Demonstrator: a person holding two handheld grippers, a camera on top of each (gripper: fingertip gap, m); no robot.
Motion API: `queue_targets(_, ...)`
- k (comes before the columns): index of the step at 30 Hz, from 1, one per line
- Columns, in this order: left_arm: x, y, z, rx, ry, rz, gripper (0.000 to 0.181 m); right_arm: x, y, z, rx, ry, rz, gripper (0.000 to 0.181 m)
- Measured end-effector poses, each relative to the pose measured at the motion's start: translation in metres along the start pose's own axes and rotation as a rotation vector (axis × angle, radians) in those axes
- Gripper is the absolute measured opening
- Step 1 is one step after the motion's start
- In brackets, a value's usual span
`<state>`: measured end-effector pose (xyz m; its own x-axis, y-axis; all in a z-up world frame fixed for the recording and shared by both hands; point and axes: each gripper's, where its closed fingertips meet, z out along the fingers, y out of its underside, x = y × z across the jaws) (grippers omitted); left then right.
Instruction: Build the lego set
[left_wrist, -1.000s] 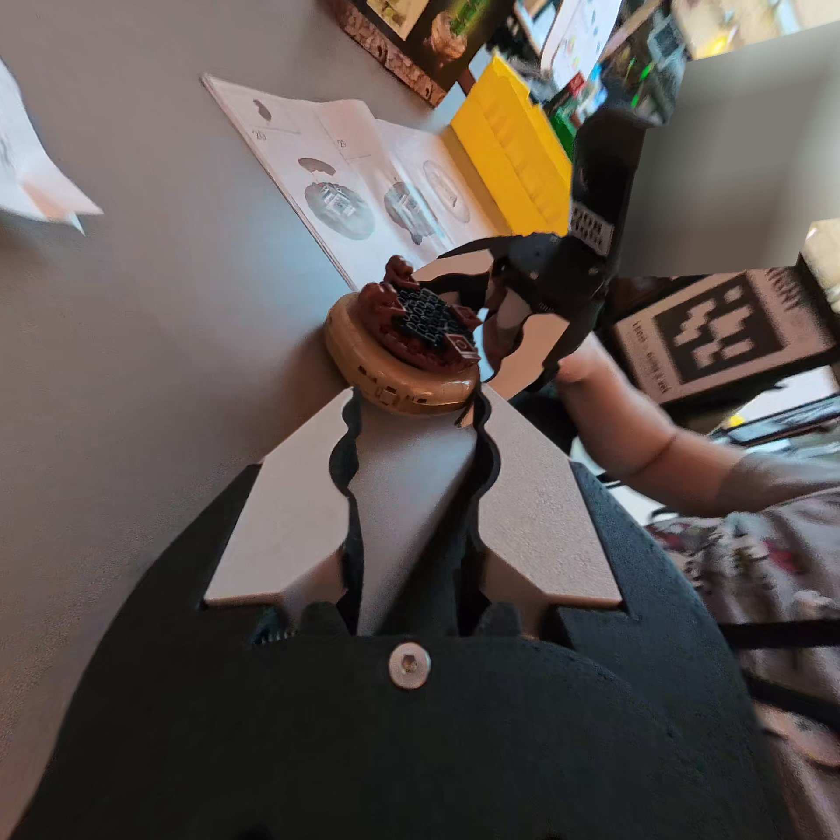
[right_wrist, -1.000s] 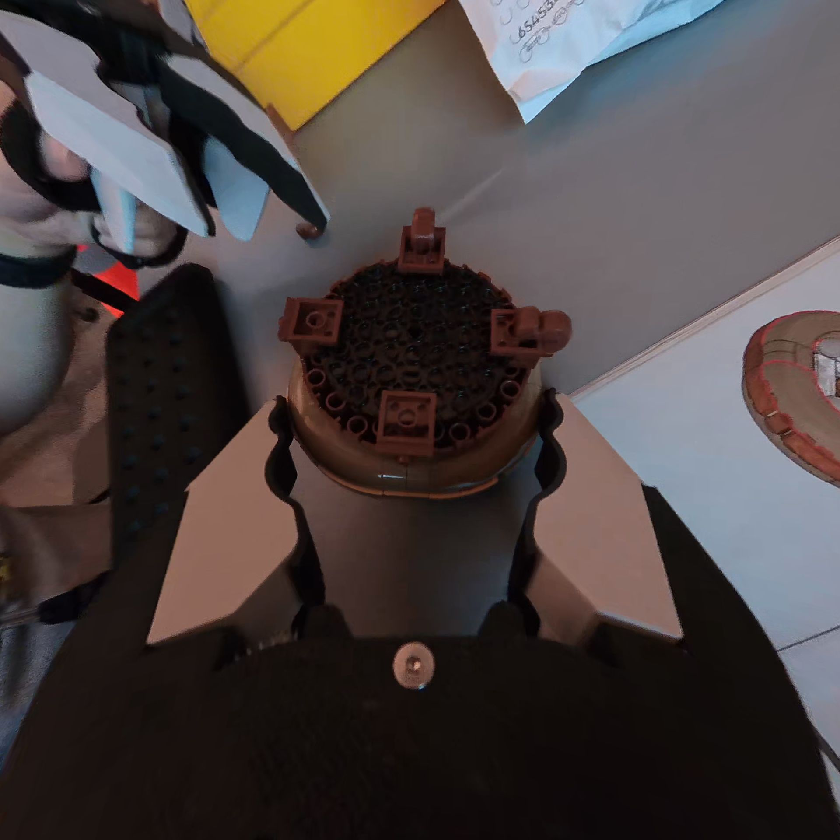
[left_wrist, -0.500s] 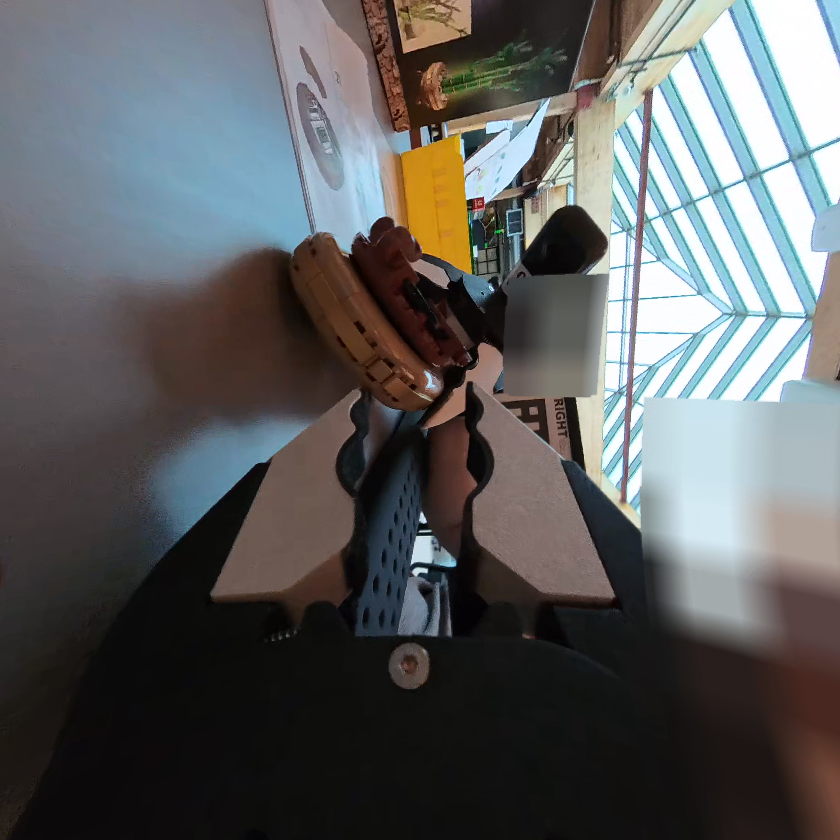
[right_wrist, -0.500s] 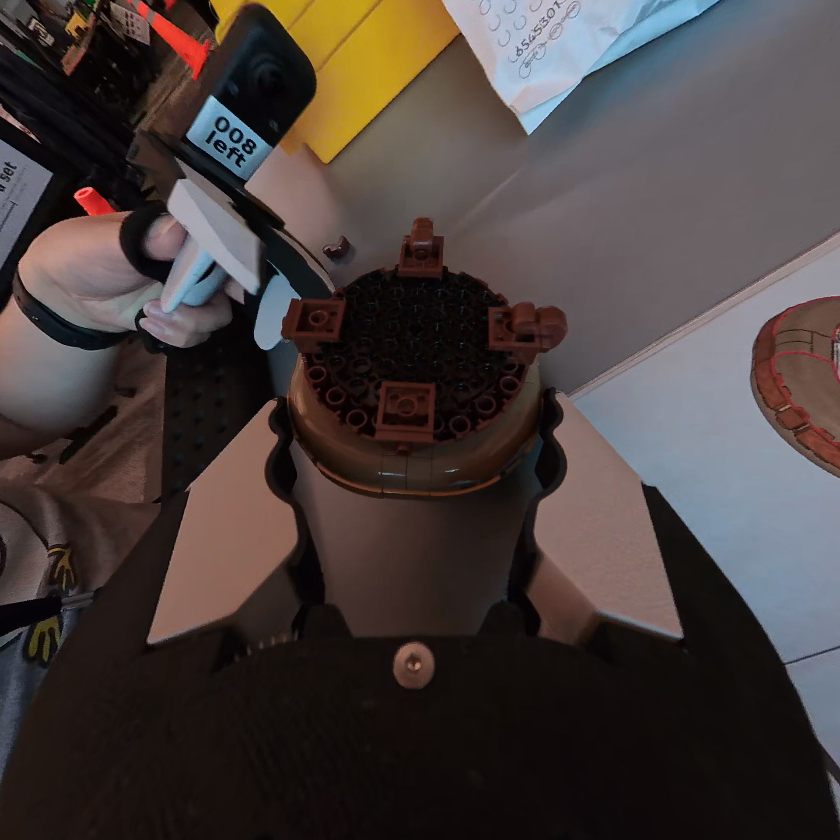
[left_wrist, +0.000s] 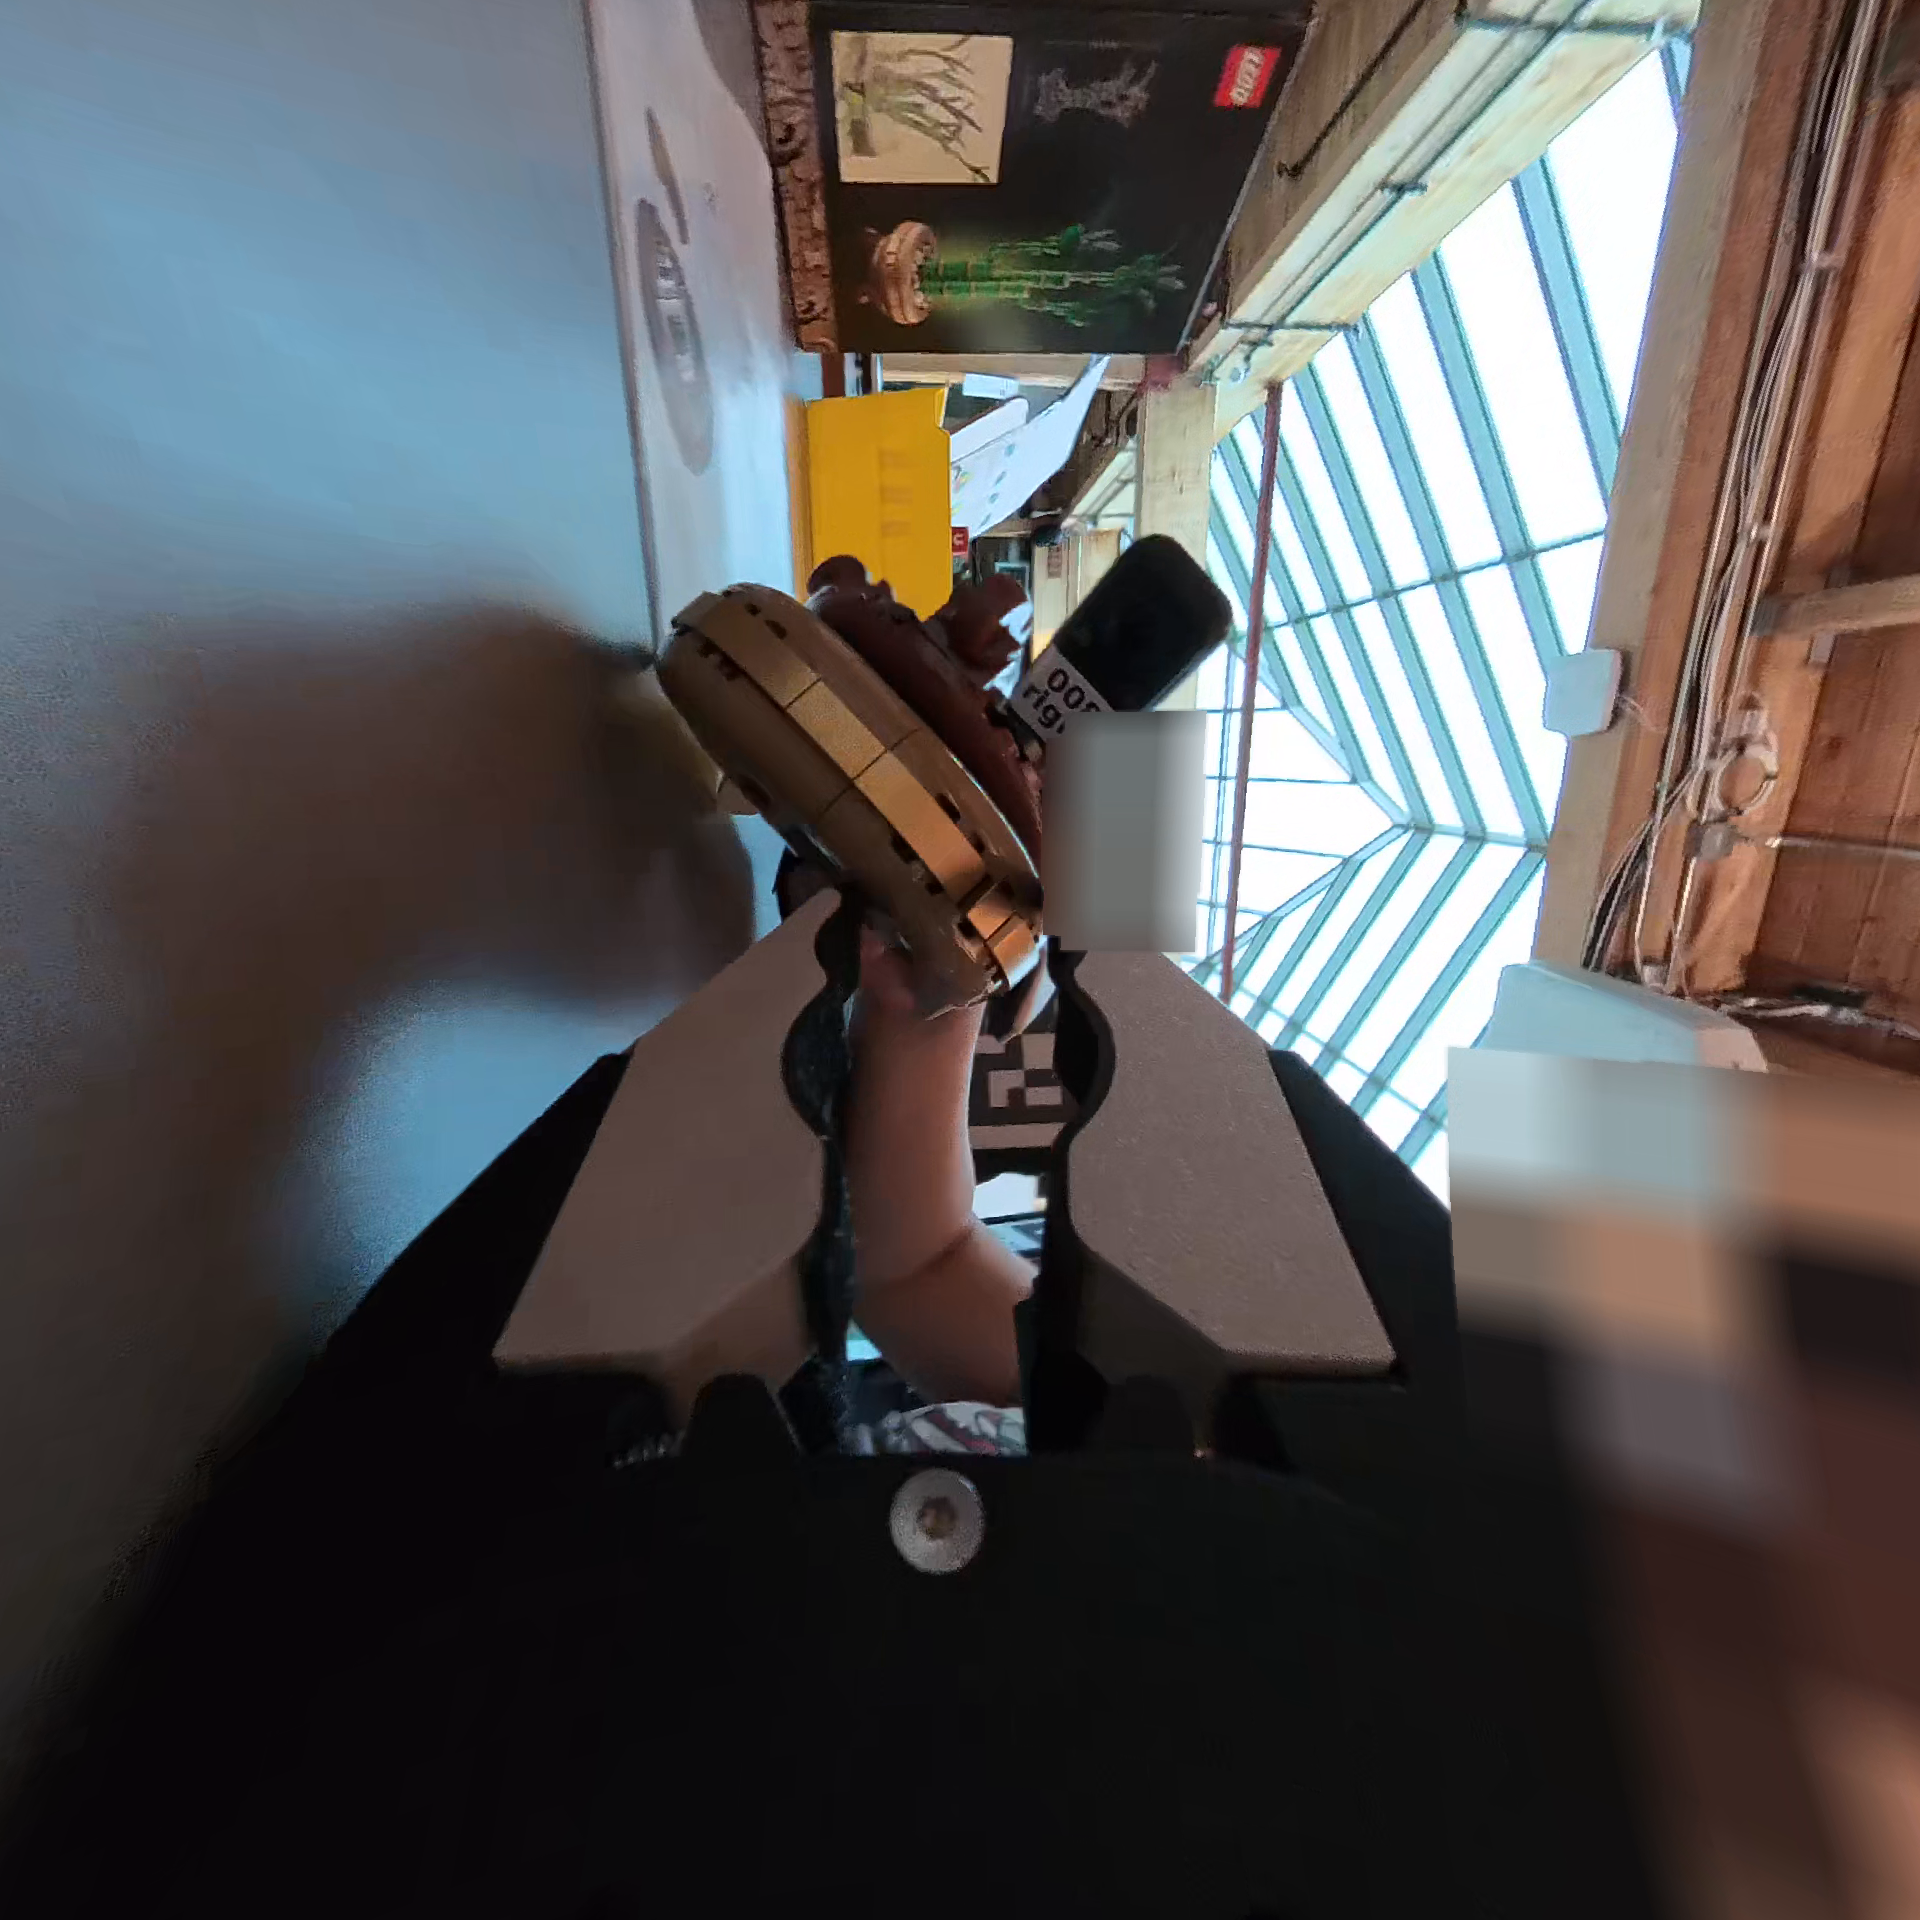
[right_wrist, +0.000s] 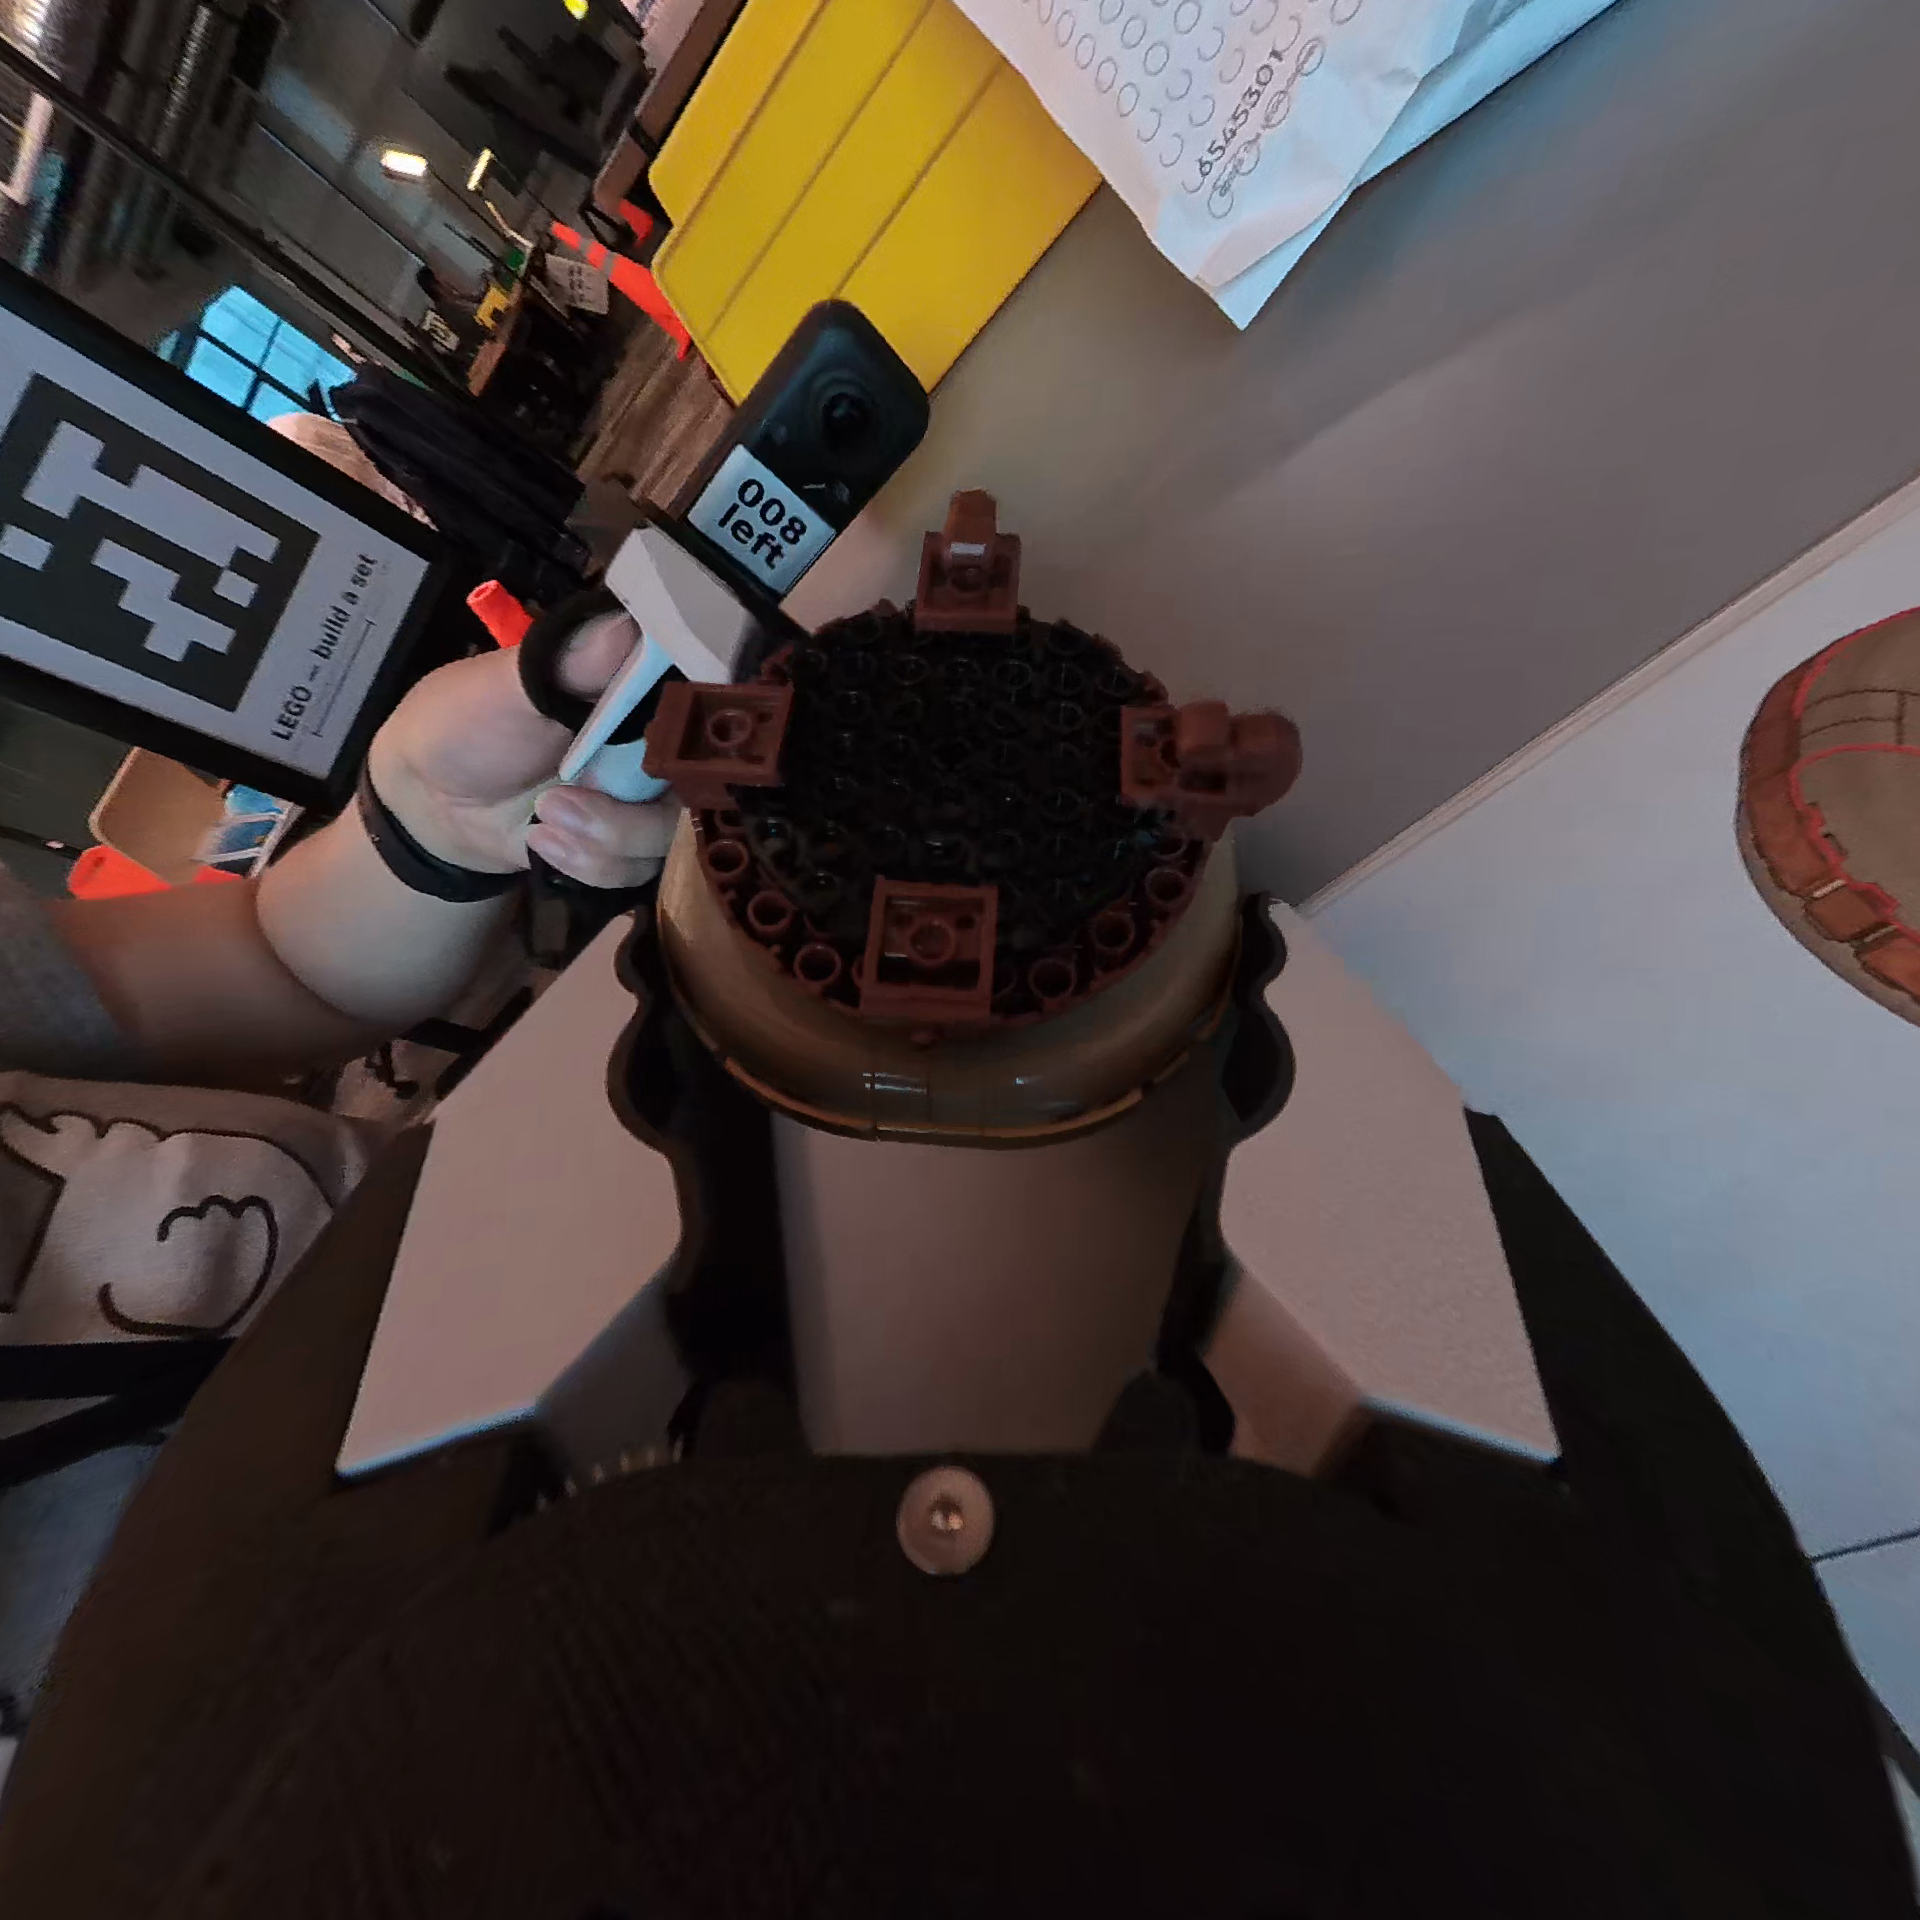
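The round tan lego pot base (right_wrist: 951, 997) is sitting clamped at its rim between the right tongs (right_wrist: 940, 1039), lifted above the counter (right_wrist: 1455, 436), studded brown face toward the camera. The left tongs (left_wrist: 951, 997) are standing partly apart, empty, their tips just beside the pot's rim.

Table (left_wrist: 260, 416) smeared by blur, instruction booklet (right_wrist: 1662, 935) cut off at right edge

- Grey counter (right_wrist: 1558, 436), fairly dim down here
- Big slatted skylight (left_wrist: 1434, 540) overhead, daylight pouring in
- Wooden beams (left_wrist: 1382, 156) and walls, bundles of cables (left_wrist: 1714, 623) running along them
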<state>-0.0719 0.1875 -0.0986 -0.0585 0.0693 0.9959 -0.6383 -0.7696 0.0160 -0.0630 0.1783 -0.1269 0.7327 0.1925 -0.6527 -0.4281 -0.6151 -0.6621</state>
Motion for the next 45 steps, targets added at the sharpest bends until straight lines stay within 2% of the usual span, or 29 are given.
queue_targets(4,0.014,0.004,0.001,0.002,0.033,0.090,0.034,-0.010,-0.006,-0.003,0.034,-0.039,-0.006,0.108)
queue_targets(9,0.034,0.013,0.008,0.000,0.141,0.087,0.042,-0.031,-0.019,-0.009,0.091,-0.117,-0.030,0.108)
queue_targets(13,0.053,0.024,0.015,-0.032,0.200,0.126,0.060,-0.056,-0.025,-0.010,0.117,-0.208,-0.054,0.108)
queue_targets(18,0.087,0.029,0.015,-0.030,0.298,0.229,0.101,-0.065,-0.039,-0.018,0.140,-0.198,-0.090,0.108)
queue_targets(21,0.114,0.029,0.014,-0.019,0.354,0.218,0.122,-0.074,-0.050,-0.024,0.146,-0.185,-0.148,0.108)
queue_targets(27,0.175,0.042,0.025,-0.053,0.384,0.186,0.126,-0.120,-0.080,-0.050,0.125,-0.185,-0.344,0.108)
queue_targets(31,0.210,0.064,0.037,-0.124,0.393,0.136,0.133,-0.155,-0.089,-0.063,0.075,-0.210,-0.436,0.108)
queue_targets(35,0.243,0.077,0.040,-0.153,0.423,0.102,0.142,-0.181,-0.099,-0.080,0.090,-0.254,-0.463,0.107)
queue_targets(40,0.270,0.089,0.043,-0.143,0.423,0.094,0.149,-0.203,-0.105,-0.093,0.114,-0.284,-0.500,0.108)
queue_targets(45,0.281,0.096,0.043,-0.151,0.443,0.097,0.150,-0.214,-0.107,-0.099,0.128,-0.286,-0.538,0.107)
